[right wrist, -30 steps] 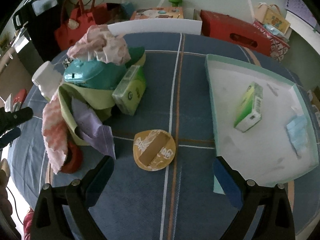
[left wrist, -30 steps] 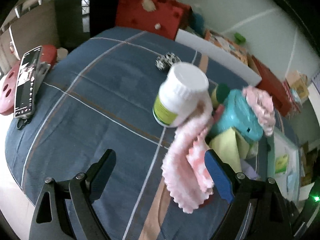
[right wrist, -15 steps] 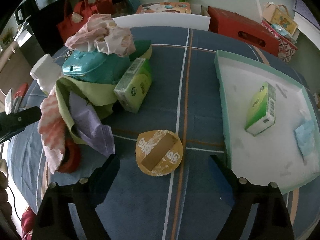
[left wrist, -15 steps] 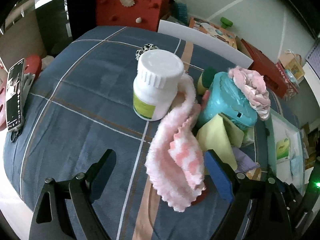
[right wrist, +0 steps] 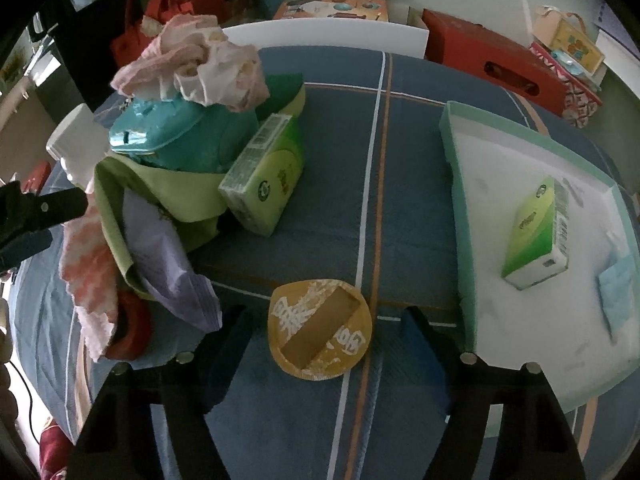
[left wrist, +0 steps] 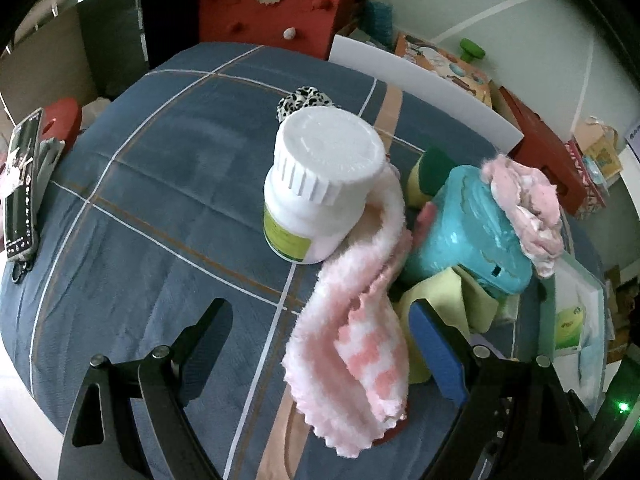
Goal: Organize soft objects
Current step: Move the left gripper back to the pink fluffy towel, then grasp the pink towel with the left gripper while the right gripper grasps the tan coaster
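**A:** Right wrist view first: which step is this?

**B:** My read is a reach. The right gripper (right wrist: 324, 312) hangs over the round yellow pad (right wrist: 319, 330) on the blue plaid cloth (right wrist: 400, 152), its jaws closing with the pad between them, though the pads are not pressing on it yet. The pad lies flat, just beside the teal-rimmed tray (right wrist: 460, 208), where a green tissue pack (right wrist: 536, 236) and a pale blue folded cloth (right wrist: 616, 296) already sit.

**A:** And the left?

**B:** The left gripper (left wrist: 320, 320) stands wide, holding nothing. The pink fluffy towel (left wrist: 352, 320) lies between its fingers, draped against the white pill bottle (left wrist: 320, 184) and the teal container (left wrist: 472, 232).

**A:** What does the next move call for?

**B:** Probably the right jaws should come down around the pad's edges, since it is thin and flat, then carry it into the tray. The left would have to draw the towel off without tipping the bottle. A second tissue pack (right wrist: 264, 184), the purple cloth (right wrist: 168, 256) and the crumpled pink cloth (right wrist: 192, 64) remain in the heap.
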{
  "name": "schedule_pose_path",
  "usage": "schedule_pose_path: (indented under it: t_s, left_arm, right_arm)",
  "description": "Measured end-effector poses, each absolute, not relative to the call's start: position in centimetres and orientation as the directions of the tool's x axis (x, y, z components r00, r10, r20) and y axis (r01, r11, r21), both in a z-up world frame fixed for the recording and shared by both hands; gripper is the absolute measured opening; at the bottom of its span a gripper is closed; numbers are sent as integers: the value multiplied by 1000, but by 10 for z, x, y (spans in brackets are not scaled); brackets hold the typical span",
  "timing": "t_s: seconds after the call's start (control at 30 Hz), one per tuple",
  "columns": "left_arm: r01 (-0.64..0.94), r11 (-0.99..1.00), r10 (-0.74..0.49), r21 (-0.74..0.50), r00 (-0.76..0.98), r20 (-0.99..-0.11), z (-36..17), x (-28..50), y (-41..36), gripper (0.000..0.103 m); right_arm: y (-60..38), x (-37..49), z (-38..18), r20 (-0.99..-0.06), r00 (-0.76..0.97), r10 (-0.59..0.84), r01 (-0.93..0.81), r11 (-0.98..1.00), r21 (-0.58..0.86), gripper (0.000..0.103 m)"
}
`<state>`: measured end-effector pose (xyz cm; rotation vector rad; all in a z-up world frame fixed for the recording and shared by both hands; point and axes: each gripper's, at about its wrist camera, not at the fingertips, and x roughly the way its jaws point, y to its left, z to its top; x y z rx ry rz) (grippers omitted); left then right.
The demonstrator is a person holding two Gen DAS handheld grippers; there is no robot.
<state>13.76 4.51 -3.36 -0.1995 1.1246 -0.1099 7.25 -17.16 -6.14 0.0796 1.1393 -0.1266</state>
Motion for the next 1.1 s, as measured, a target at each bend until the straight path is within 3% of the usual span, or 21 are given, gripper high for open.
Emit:
schedule_pose_path:
  t_s: [0.33,0.6,0.87,0.97,1.1]
  left_arm:
    - [-35,967,-214,-251,419,-883,-42,142,50,87]
    - [-25,964,-232,-263,400,-887,-49,149,46,61]
    - [-19,962,-246,-271,362,-899,-63,157,42,21]
    - [-16,962,-250,-274,362,-898,-64,159,39,14]
    - [-8,962,-251,-274,374,-893,-62,157,37,12]
  right_arm:
    - [-173,74,-73,-914,401,-59,136,991,-5,75]
    - [-180,77,-76,-913,404,-49,148,989,13,67]
    - [-178,77,-74,-912,410,-34,121,993,18,54]
    - [-178,78,-74,-912,410,-30,120,993,21,53]
    - [-178,79,-75,-911,410,-34,118,993,16,52]
